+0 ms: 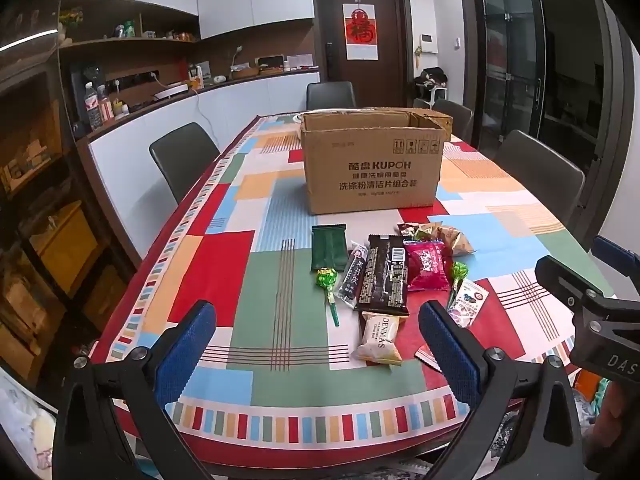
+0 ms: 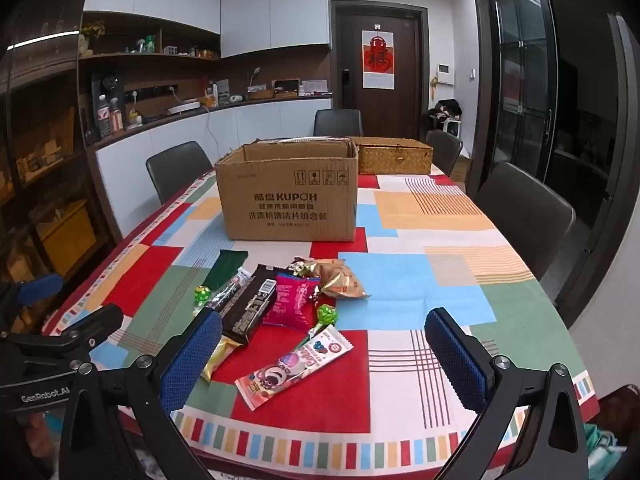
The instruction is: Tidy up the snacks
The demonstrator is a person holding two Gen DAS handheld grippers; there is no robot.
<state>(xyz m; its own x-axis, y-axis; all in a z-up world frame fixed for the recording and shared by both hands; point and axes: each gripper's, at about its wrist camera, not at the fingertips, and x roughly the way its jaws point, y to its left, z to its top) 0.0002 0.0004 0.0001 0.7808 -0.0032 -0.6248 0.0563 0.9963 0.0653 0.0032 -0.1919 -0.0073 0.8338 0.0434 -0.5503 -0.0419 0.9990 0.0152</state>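
Several snack packets lie on the patterned tablecloth in front of an open cardboard box [image 1: 374,164], which also shows in the right wrist view [image 2: 288,196]. Among them are a green pouch [image 1: 329,248], a dark chocolate pack [image 1: 385,276], a pink packet [image 1: 426,266], two green lollipops [image 1: 327,280], a cream DENMAS packet [image 1: 379,338] and a pink cartoon packet [image 2: 294,366]. My left gripper [image 1: 318,356] is open and empty above the near table edge. My right gripper [image 2: 324,360] is open and empty above the cartoon packet.
A woven lidded basket [image 2: 394,156] stands behind the box. Dark chairs [image 1: 182,158] surround the table [image 2: 420,284]. A counter with bottles and shelves runs along the left wall. The right gripper's body shows at the right edge of the left wrist view [image 1: 592,320].
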